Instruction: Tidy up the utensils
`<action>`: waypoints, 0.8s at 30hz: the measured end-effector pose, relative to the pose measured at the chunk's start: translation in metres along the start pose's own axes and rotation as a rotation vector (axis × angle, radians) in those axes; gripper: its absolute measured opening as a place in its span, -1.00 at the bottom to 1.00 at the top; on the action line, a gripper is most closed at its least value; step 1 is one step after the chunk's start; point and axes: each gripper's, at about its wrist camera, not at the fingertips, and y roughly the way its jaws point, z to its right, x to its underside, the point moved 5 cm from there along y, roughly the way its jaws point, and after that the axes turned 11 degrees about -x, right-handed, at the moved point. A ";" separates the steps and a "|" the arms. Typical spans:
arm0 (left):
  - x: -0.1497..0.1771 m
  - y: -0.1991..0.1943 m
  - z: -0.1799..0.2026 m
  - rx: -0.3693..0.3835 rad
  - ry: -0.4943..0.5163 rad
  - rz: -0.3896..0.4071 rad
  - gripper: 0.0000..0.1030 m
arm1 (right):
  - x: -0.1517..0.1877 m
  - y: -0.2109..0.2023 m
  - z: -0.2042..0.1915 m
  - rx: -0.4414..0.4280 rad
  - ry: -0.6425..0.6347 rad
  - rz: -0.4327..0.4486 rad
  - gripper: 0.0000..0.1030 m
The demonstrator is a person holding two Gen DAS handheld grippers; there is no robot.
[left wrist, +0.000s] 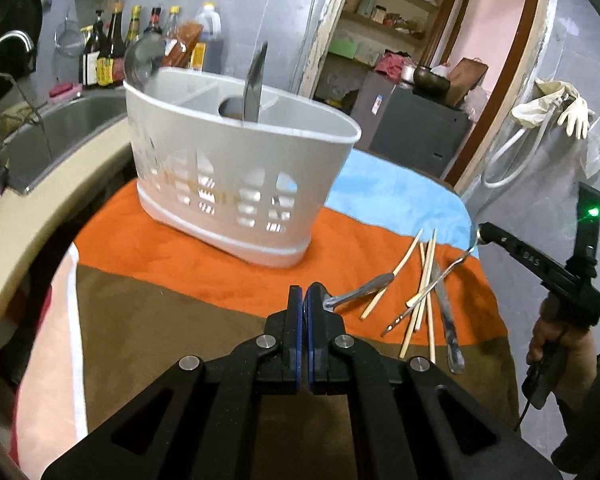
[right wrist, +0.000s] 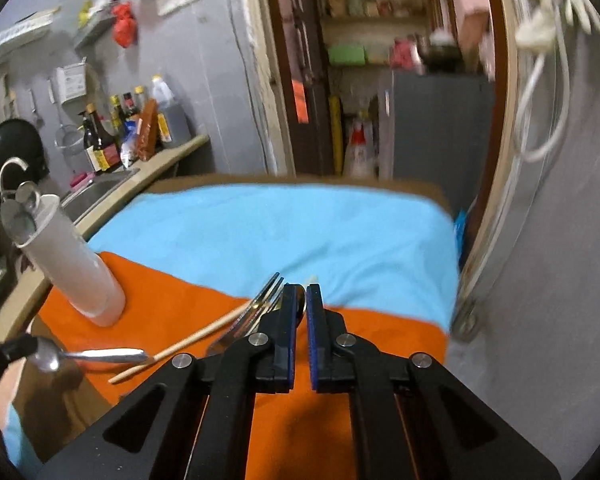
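Observation:
A white slotted utensil caddy (left wrist: 236, 176) stands on the striped cloth, with a knife (left wrist: 255, 88) and a ladle (left wrist: 142, 60) upright in it; it shows at the left of the right wrist view (right wrist: 66, 256). My left gripper (left wrist: 303, 300) is shut on the bowl end of a metal spoon (left wrist: 364, 290), seen in the right wrist view (right wrist: 96, 356). My right gripper (right wrist: 301, 300) is shut on the bowl of another spoon (right wrist: 301, 300), at the pile of chopsticks (left wrist: 422, 280) and a table knife (left wrist: 448, 320). A fork (right wrist: 256, 308) lies beside it.
A steel sink (left wrist: 60, 128) with a faucet and a row of sauce bottles (left wrist: 112, 48) lie left on the counter. A doorway with shelves and a grey cabinet (left wrist: 416, 128) is behind. Gloves and a hose (left wrist: 540, 120) hang on the right wall.

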 end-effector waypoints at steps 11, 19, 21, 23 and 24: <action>-0.007 -0.026 0.025 0.125 0.011 0.035 -1.00 | 0.008 0.004 0.006 0.025 0.056 -0.051 -0.95; 0.018 0.021 0.035 0.134 -0.044 -0.133 -1.00 | 0.024 0.004 0.015 0.021 0.123 -0.080 -0.94; 0.017 0.030 0.031 0.110 -0.055 -0.151 -1.00 | 0.025 0.003 0.014 0.022 0.119 -0.079 -0.94; 0.017 0.039 0.027 0.092 -0.058 -0.165 -1.00 | 0.026 0.002 0.015 0.028 0.117 -0.080 -0.94; 0.017 0.043 0.025 0.081 -0.054 -0.170 -0.98 | 0.026 0.000 0.016 0.038 0.113 -0.075 -0.94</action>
